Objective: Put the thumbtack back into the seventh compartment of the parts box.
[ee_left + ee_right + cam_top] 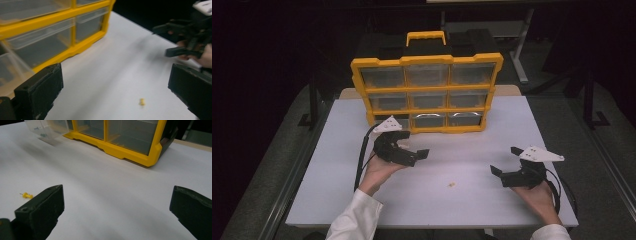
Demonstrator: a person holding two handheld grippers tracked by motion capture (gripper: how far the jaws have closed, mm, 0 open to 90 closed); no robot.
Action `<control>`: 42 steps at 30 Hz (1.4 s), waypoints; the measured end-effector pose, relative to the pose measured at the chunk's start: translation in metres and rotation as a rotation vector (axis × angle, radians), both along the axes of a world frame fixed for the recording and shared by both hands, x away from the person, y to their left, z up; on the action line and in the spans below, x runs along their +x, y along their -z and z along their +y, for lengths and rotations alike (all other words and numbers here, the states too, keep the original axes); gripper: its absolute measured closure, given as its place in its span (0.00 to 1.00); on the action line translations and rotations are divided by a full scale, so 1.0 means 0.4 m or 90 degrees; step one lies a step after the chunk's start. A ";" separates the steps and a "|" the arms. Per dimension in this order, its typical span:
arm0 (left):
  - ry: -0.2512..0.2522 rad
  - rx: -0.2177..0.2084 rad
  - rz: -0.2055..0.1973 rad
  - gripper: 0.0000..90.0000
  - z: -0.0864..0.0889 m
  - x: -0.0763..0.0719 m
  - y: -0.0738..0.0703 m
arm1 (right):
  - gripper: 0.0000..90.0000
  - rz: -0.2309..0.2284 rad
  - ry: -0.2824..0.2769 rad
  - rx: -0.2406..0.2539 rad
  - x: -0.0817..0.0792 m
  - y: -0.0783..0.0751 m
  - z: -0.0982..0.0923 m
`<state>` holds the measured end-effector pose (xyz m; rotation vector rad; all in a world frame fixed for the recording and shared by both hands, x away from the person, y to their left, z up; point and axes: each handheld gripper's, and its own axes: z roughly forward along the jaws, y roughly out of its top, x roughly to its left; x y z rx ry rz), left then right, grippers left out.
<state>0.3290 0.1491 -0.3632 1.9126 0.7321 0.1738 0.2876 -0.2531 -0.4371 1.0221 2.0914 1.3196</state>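
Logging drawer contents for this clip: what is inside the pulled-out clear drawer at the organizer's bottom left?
In the right gripper view, the clear drawer of the yellow organizer holds a few small dark items, too blurred to identify. The left gripper covers it from above.

Drawer cabinet (427, 92) upright at the bench's (512, 130) far edge; push pin (452, 184) lying before it, between the left gripper (412, 150) and right gripper (504, 162).

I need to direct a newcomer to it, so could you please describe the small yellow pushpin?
Start at the yellow drawer organizer standing at the back of the white table. Come toward the person, between the two grippers. The pushpin lies alone on bare tabletop, the only tiny loose item there.
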 end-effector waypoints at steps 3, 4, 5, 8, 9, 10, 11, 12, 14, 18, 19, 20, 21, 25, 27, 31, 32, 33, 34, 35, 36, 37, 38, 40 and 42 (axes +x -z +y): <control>0.006 0.007 -0.001 0.00 -0.008 -0.008 0.004 | 0.00 0.000 -0.001 -0.001 0.000 0.000 0.001; 0.005 0.010 -0.002 0.00 -0.012 -0.011 0.006 | 0.00 0.000 -0.002 -0.002 0.000 0.000 0.001; 0.005 0.014 -0.003 0.00 -0.015 -0.013 0.008 | 0.00 0.001 -0.002 -0.002 0.000 0.000 0.001; 0.009 0.021 -0.003 0.00 -0.022 -0.017 0.014 | 0.00 0.000 -0.002 -0.003 0.000 0.000 0.002; 0.014 0.022 -0.001 0.00 -0.030 -0.020 0.022 | 0.00 0.000 -0.001 -0.003 -0.001 0.000 0.002; 0.015 0.020 0.000 0.00 -0.034 -0.022 0.026 | 0.00 0.000 -0.001 -0.003 -0.001 0.000 0.001; 0.019 0.020 -0.001 0.01 -0.037 -0.023 0.030 | 0.00 0.000 -0.002 -0.003 -0.001 0.000 0.001; 0.022 0.021 -0.001 0.02 -0.041 -0.024 0.033 | 0.00 0.000 -0.002 -0.003 -0.001 0.000 0.001; 0.024 0.021 0.004 0.03 -0.048 -0.025 0.038 | 0.00 -0.001 -0.002 -0.003 -0.001 0.000 0.001; 0.022 0.029 0.012 0.03 -0.063 -0.027 0.047 | 0.00 0.000 -0.002 -0.003 -0.001 0.000 0.001; 0.022 0.035 0.013 0.03 -0.066 -0.027 0.049 | 0.00 0.000 -0.002 -0.003 -0.001 0.000 0.001; 0.023 0.038 0.014 0.03 -0.070 -0.029 0.052 | 0.00 0.000 -0.002 -0.004 -0.001 0.000 0.001; 0.024 0.041 0.015 0.03 -0.073 -0.030 0.054 | 0.00 0.000 -0.002 -0.004 -0.001 0.000 0.001; 0.031 0.051 0.018 0.06 -0.088 -0.036 0.065 | 0.00 0.000 -0.002 -0.004 -0.002 -0.001 0.001; 0.031 0.051 0.018 0.06 -0.088 -0.036 0.065 | 0.00 0.000 -0.002 -0.004 -0.002 -0.001 0.001; 0.051 0.060 0.030 0.09 -0.106 -0.039 0.083 | 0.00 0.000 -0.002 -0.004 -0.002 -0.001 0.001; 0.051 0.059 0.032 0.10 -0.109 -0.040 0.086 | 0.00 0.000 -0.002 -0.004 -0.002 -0.001 0.001; 0.053 0.060 0.034 0.11 -0.111 -0.040 0.089 | 0.00 0.000 -0.002 -0.005 -0.002 -0.001 0.001; 0.057 0.062 0.037 0.11 -0.114 -0.041 0.092 | 0.00 0.000 -0.002 -0.005 -0.002 -0.001 0.000; 0.058 0.063 0.039 0.11 -0.117 -0.042 0.095 | 0.00 0.000 -0.002 -0.005 -0.002 -0.001 0.000; 0.059 0.061 0.041 0.11 -0.120 -0.043 0.098 | 0.00 -0.001 -0.002 -0.005 -0.002 -0.001 0.000; 0.061 0.062 0.044 0.11 -0.123 -0.044 0.101 | 0.00 -0.001 -0.002 -0.005 -0.002 -0.001 0.001; 0.065 0.066 0.045 0.11 -0.126 -0.045 0.105 | 0.00 -0.001 -0.002 -0.005 -0.003 -0.001 0.001; 0.068 0.071 0.047 0.11 -0.132 -0.047 0.112 | 0.00 0.000 -0.002 -0.005 -0.003 -0.001 0.001; 0.072 0.073 0.048 0.14 -0.138 -0.049 0.118 | 0.00 0.000 -0.002 -0.005 -0.003 -0.001 0.001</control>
